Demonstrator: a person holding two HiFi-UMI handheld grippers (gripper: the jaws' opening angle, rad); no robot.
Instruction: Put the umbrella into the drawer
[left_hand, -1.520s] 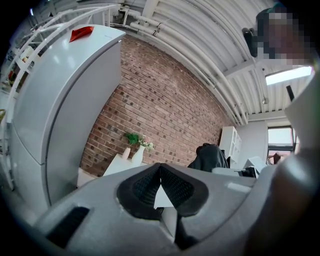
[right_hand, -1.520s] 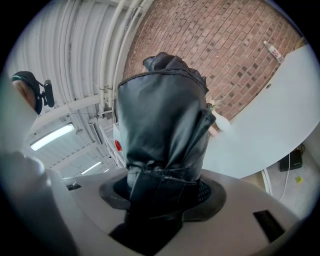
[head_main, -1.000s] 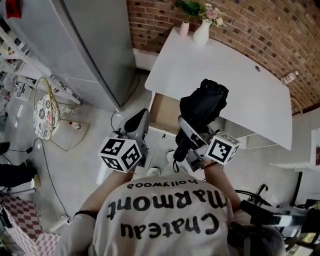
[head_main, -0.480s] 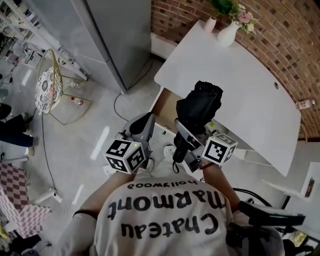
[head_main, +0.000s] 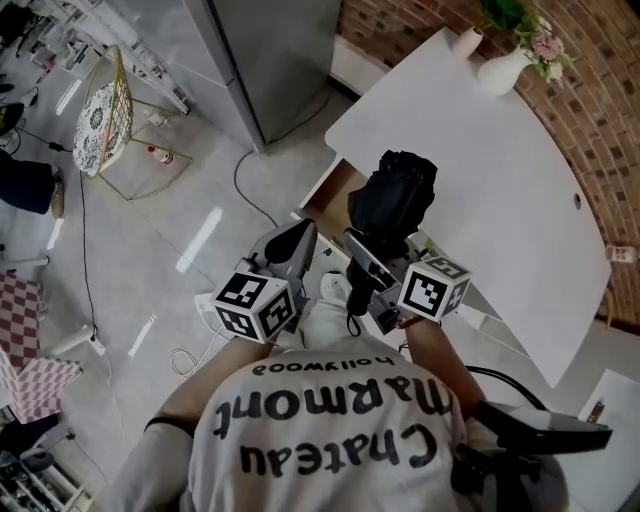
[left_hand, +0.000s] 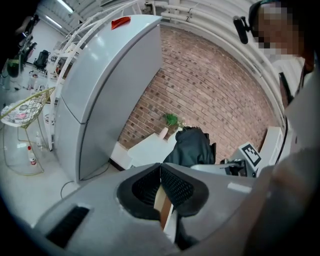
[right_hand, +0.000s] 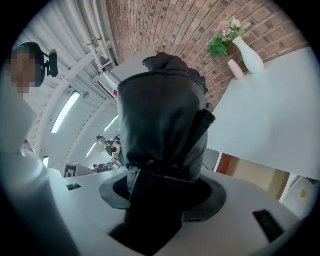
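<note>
A folded black umbrella (head_main: 392, 205) is held upright-tilted in my right gripper (head_main: 366, 262), whose jaws are shut on its lower end; in the right gripper view the umbrella (right_hand: 165, 125) fills the middle. Under the white desk (head_main: 500, 170) an open wooden drawer (head_main: 330, 192) shows just beyond the umbrella. My left gripper (head_main: 290, 247) hovers to the left of the umbrella, jaws shut with nothing between them (left_hand: 161, 186). The umbrella (left_hand: 191, 147) also appears in the left gripper view, ahead and to the right.
A grey cabinet (head_main: 265, 50) stands left of the desk. White and pink vases (head_main: 505, 65) with flowers sit at the desk's far end against a brick wall (head_main: 600, 110). A wire chair (head_main: 100, 115) and cables (head_main: 240, 180) are on the floor at left.
The head view has swung, so desk and cabinet slid right and up in the picture. Both grippers and the held umbrella keep nearly the same pose, over the drawer's near edge.
</note>
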